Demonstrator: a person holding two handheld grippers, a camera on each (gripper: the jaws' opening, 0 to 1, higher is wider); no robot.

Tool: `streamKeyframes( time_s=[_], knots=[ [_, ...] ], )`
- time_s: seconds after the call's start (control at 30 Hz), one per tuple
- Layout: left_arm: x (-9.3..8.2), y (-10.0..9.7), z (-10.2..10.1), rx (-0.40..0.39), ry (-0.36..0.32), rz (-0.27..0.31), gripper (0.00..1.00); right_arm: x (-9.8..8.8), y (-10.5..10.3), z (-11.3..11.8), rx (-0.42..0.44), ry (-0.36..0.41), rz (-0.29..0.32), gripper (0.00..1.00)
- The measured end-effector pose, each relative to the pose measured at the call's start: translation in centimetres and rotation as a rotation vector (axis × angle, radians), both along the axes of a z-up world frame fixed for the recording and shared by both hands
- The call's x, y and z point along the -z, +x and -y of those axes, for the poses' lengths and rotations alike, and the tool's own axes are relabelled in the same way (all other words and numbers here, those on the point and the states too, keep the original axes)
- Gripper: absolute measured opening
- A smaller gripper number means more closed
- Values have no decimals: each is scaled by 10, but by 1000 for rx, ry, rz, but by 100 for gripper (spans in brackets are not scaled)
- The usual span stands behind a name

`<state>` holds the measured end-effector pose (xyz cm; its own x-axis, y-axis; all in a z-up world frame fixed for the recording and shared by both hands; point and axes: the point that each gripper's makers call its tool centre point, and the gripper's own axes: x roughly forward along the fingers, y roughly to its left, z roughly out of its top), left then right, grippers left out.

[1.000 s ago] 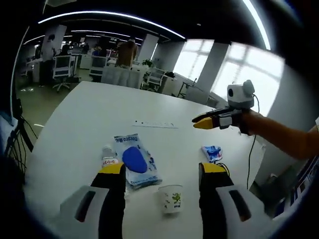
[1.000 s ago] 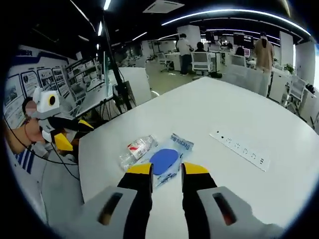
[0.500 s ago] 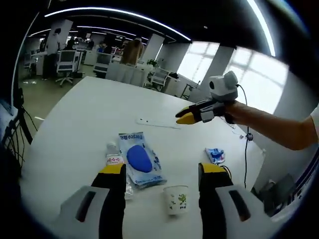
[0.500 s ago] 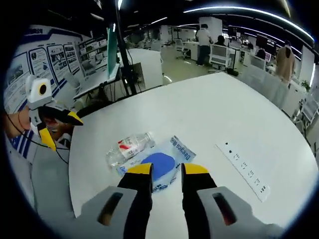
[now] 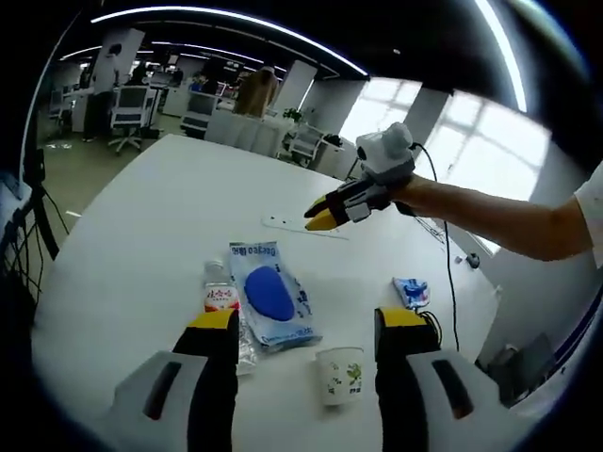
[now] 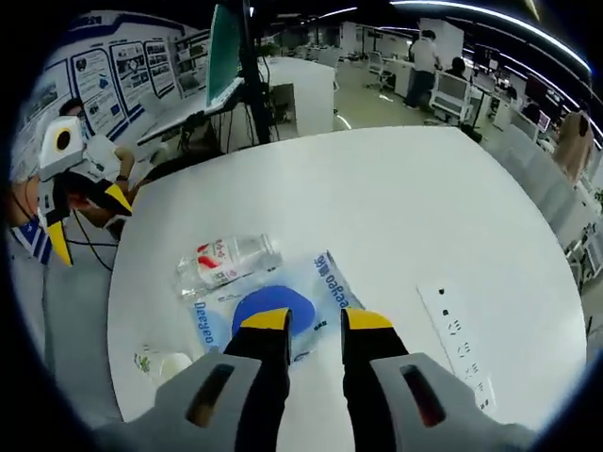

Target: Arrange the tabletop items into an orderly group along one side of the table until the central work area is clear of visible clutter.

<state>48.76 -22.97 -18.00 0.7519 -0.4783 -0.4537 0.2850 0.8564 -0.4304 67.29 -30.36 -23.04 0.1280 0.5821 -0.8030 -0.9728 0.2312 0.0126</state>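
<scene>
Right gripper [image 6: 301,320] hovers over blue-printed packet [image 6: 268,311], jaws narrow and empty, lined up for a pick. Packet lies mid-tabletop [image 6: 377,198], touching the plastic bottle [image 6: 224,261]; paper cup [image 5: 340,375] and small blue wrapper [image 5: 411,291] nearby. Left gripper [image 5: 306,325]: jaws wide, empty, held back, likely waiting.

An open-plan office is shown: rows of desks with swivel chairs [image 5: 129,108] are seen at 11 o'clock, long ceiling light strips [image 5: 226,19] overhead, and wall posters [image 6: 104,80] at 10 o'clock.
</scene>
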Motion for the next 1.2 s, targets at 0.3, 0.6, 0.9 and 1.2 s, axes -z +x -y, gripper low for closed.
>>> streamKeyframes(
  time_s=[0.3, 0.6, 0.9, 1.2],
  knots=[
    [13, 1, 1, 2, -17, -19, 58, 34, 19, -17, -96, -89, -9, 18],
    [30, -2, 1, -15, -40, -52, 57, 61, 30, -27, -165, -142, -60, 18],
    [38, 1, -3, -32, -50, -62, 56, 83, 38, -33, -233, -199, -114, 17],
    [46, 3, -9, -47, -43, -69, 54, 100, 33, -35, -318, -263, -165, 19]
  ],
)
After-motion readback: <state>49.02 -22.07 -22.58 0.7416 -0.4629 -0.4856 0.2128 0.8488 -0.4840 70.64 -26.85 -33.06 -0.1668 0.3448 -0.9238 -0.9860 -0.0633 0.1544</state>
